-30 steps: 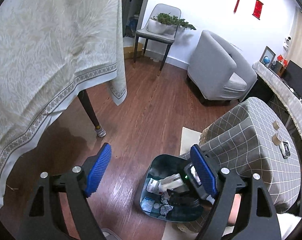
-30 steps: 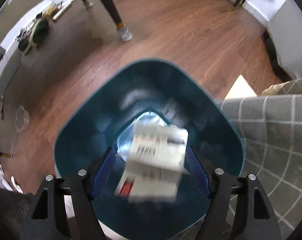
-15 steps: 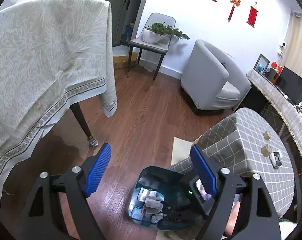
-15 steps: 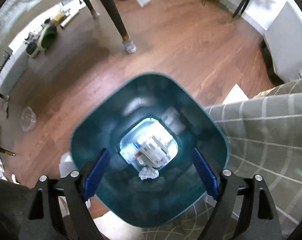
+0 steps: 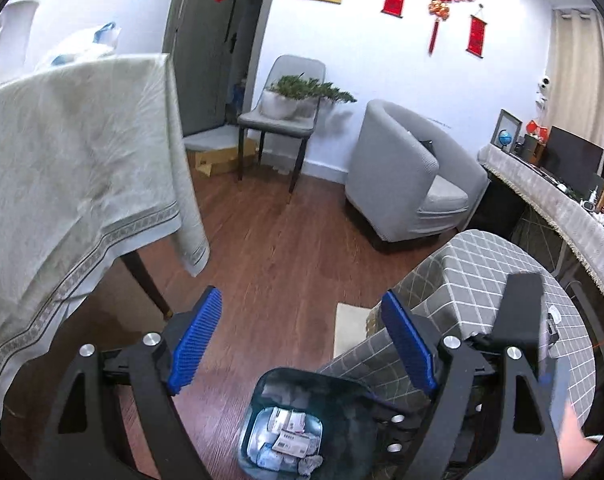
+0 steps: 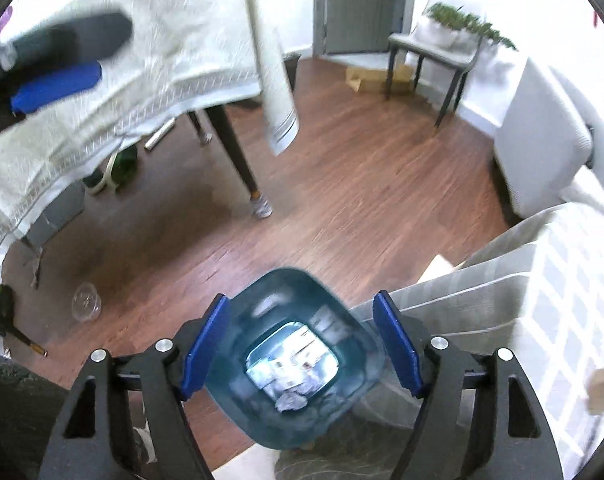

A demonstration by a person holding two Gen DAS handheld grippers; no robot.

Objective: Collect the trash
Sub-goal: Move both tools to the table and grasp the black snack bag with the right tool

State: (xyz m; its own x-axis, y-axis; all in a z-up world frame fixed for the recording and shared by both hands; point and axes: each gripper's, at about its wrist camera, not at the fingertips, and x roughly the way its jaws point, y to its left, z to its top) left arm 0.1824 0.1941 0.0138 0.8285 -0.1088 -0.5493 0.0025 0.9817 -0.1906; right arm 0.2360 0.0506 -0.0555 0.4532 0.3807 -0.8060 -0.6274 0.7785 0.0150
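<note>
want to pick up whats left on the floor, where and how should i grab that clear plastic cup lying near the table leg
Grip the clear plastic cup across its side wall, coming from above. It appears to lie on its side on the wood floor, so the round wall faces up. Squeeze lightly; thin plastic probably buckles.

The bin (image 6: pixel 289 360) stands on the floor (image 6: pixel 362 184) below my right tool (image 6: pixel 299 344), with boxes (image 5: pixel 289 436) inside; the covered table (image 5: pixel 502 288) touches its right side.
</note>
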